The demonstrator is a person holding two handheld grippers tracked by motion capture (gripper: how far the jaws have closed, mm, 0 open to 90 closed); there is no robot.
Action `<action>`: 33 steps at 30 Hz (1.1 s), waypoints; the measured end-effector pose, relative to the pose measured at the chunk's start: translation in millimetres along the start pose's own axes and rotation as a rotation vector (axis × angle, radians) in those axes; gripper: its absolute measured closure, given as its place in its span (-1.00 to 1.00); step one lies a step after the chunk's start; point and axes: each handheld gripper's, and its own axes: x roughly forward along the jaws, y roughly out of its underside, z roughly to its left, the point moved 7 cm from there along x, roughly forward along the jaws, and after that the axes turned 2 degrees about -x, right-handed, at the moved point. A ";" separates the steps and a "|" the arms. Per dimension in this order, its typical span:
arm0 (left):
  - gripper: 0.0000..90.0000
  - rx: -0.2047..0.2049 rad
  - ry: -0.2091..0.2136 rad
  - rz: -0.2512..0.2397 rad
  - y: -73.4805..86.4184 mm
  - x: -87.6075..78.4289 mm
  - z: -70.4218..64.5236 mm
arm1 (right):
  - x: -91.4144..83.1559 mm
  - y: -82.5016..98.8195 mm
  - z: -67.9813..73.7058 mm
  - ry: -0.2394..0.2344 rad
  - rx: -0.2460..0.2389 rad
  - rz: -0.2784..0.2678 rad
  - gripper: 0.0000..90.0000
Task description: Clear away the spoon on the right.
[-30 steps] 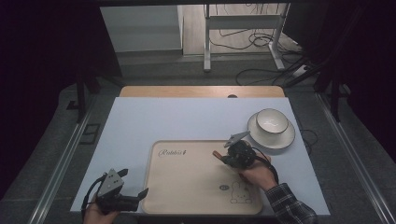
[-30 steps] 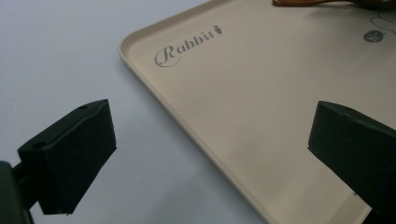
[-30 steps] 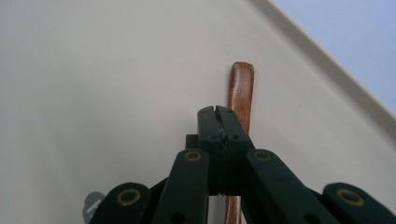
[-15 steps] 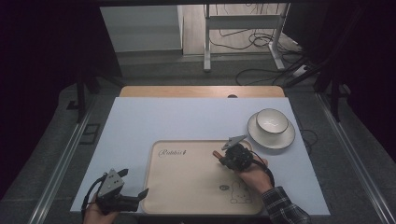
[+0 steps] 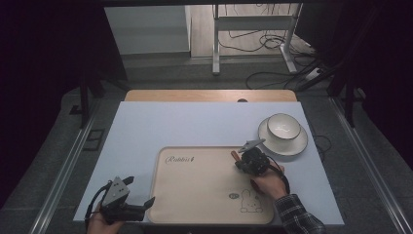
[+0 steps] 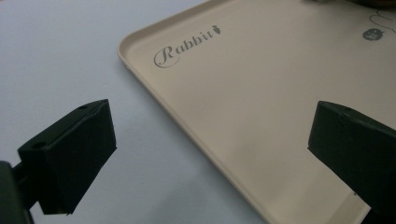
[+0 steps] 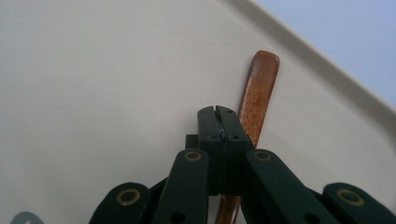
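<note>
High view: the left claw rests on the surface beside the tray; the right claw sits over the tray's far edge.

Left gripper view: jaws spread wide, empty, straddling the tray's rim.

Right gripper view: jaws pressed together, a wooden handle lying just beyond, whether pinched is unclear.

The room is dim, with dark edges on both sides. A pale blue-white table stands in the middle on a grey floor; a wooden strip shows along its far edge. Metal rails run along the floor on either side of the table. Beyond it, a metal frame with white legs stands on a lighter floor patch, with black cables tangled around it. A pale wall panel sits far left of the frame.
</note>
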 end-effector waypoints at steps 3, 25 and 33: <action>-0.99 0.001 0.000 0.000 0.0 0.0 0.0 | -1.9 1.2 -3.7 0.006 0.014 -0.005 1.00; -0.98 0.010 0.000 -0.001 -0.1 -0.4 -0.9 | -16.6 20.6 -34.0 0.072 0.108 -0.004 1.00; -0.98 0.013 -0.001 -0.002 -0.2 -0.4 -1.1 | -18.8 22.9 -36.4 0.077 0.117 -0.006 1.00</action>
